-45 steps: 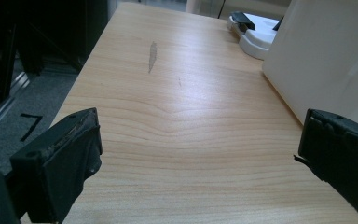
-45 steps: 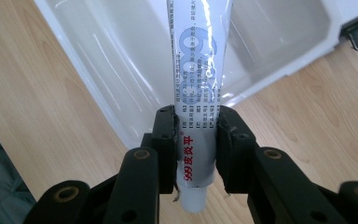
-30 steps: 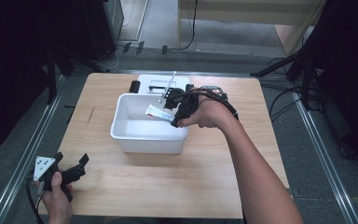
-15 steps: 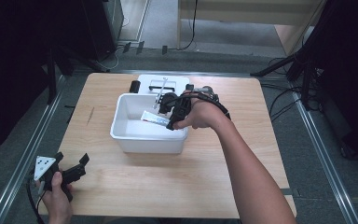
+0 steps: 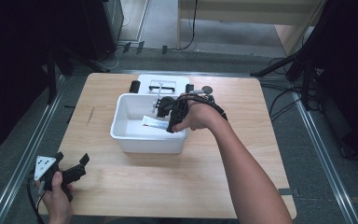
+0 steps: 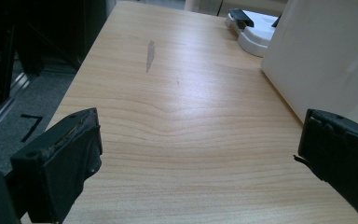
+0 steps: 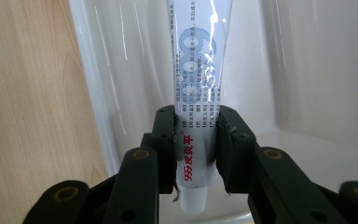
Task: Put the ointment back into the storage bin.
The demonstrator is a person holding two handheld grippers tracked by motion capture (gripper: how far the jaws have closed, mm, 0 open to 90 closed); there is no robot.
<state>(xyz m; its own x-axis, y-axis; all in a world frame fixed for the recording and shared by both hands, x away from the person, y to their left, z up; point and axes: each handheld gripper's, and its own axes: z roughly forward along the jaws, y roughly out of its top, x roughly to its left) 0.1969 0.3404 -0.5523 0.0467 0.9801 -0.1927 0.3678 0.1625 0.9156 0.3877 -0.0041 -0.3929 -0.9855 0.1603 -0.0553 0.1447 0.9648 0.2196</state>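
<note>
The tube [image 7: 199,93] is soft, glossy white plastic with blue and red print, flattening toward its sealed end and round at the white cap. The right gripper [image 7: 196,149] is clamped on it near the cap end, black padded jaws pressing both sides. In the high view the tube [image 5: 154,122] lies about level inside the bin [image 5: 121,128], long axis running left to right, sealed end to the left and cap end toward the right gripper [image 5: 171,120]. The bin is a smooth, shiny white plastic rectangle with rounded corners, standing mid-table on pale wood-grain table [image 5: 177,182]. Whether the tube touches the bin floor is hard to tell; it seems just above it.

Beyond the bin sits a white tray [image 5: 168,83] with small dark objects, partly hidden by the bin and the right hand [image 5: 196,116], too small to identify.

The left gripper [image 5: 63,175] rests at the near left table edge, its jaws wide apart with nothing between them; in its own view the left gripper [image 6: 196,154] is cut off at the bottom.
</note>
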